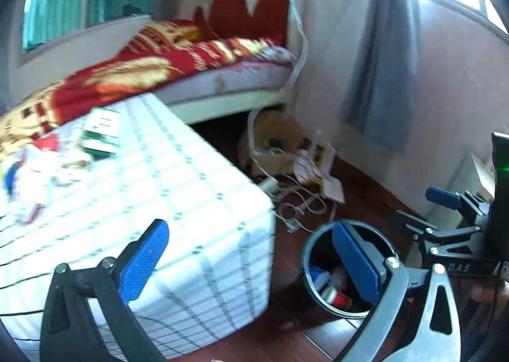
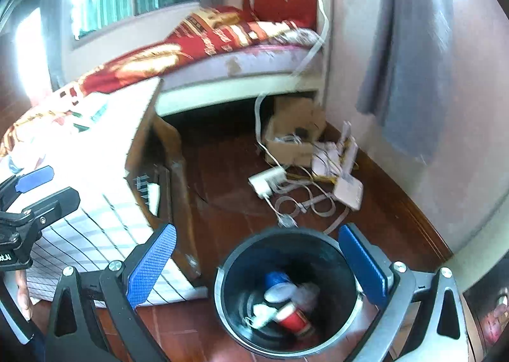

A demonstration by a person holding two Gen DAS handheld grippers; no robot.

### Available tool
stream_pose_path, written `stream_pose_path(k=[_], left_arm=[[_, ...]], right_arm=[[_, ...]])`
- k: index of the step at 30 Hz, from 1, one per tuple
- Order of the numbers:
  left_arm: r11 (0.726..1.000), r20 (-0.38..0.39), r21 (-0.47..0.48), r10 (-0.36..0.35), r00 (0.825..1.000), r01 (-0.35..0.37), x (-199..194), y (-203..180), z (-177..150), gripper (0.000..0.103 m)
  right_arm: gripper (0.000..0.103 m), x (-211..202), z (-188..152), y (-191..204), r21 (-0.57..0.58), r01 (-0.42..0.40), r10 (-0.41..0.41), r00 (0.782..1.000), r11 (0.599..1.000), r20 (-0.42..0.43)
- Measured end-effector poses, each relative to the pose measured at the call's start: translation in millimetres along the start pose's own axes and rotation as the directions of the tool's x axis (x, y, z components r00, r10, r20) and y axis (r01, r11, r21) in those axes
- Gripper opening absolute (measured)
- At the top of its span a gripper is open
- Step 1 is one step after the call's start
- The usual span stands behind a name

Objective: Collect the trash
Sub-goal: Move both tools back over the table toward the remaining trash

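A black round trash bin point(image 2: 229, 308) stands on the wooden floor; it also shows in the left wrist view point(image 1: 307, 254). Inside lie a red cup point(image 2: 294, 319), a blue-and-white piece point(image 2: 278, 285) and white scraps. My right gripper point(image 2: 257, 260) is open and empty, hovering above the bin. My left gripper point(image 1: 251, 263) is open and empty, between the table corner and the bin. Loose trash point(image 1: 47, 158) lies on the white checked tablecloth point(image 1: 178, 190), with a green-and-white packet point(image 1: 101, 136) among it.
A bed point(image 1: 165, 56) with a red blanket stands behind the table. A cardboard box point(image 2: 292, 133), a white power strip point(image 2: 268, 180), tangled cables and papers lie on the floor by the wall. A grey curtain point(image 2: 410, 75) hangs at the right.
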State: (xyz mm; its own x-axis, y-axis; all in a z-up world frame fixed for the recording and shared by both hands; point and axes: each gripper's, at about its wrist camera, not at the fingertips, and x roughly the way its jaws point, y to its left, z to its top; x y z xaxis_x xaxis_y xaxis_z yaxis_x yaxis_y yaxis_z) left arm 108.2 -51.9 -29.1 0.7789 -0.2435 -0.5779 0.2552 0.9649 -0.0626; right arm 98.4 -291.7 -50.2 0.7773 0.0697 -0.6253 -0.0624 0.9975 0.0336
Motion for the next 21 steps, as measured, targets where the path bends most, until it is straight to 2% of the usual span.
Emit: stream_pose_path(k=[7,12,17,21], left_arm=[[0.990,0.049,-0.059,0.129,0.990,-0.126,-42,65,2,0.103],[0.965,0.062,-0.117,0.243,0.968,-0.235,-67,121,-5,0.103],[0.917,0.037,-0.188,0.364,0.931,-0.351,-89,183,-19,0.103],[0.858,-0.027,-0.232,0.465,0.885,-0.458,-100,236,-37,0.103]], right_arm=[[0.103,-6,40,81,-0.061,-0.122,0.126,0.989,0.991,0.076],[0.103,6,58,150,-0.116,-0.199,0.210,0.974,0.973,0.089],[0.103,15,63,222,-0.202,-0.247,0.265,0.962,0.948,0.070],[0.103,19,64,278,-0.252,-0.281,0.303,0.952,0.926,0.052]])
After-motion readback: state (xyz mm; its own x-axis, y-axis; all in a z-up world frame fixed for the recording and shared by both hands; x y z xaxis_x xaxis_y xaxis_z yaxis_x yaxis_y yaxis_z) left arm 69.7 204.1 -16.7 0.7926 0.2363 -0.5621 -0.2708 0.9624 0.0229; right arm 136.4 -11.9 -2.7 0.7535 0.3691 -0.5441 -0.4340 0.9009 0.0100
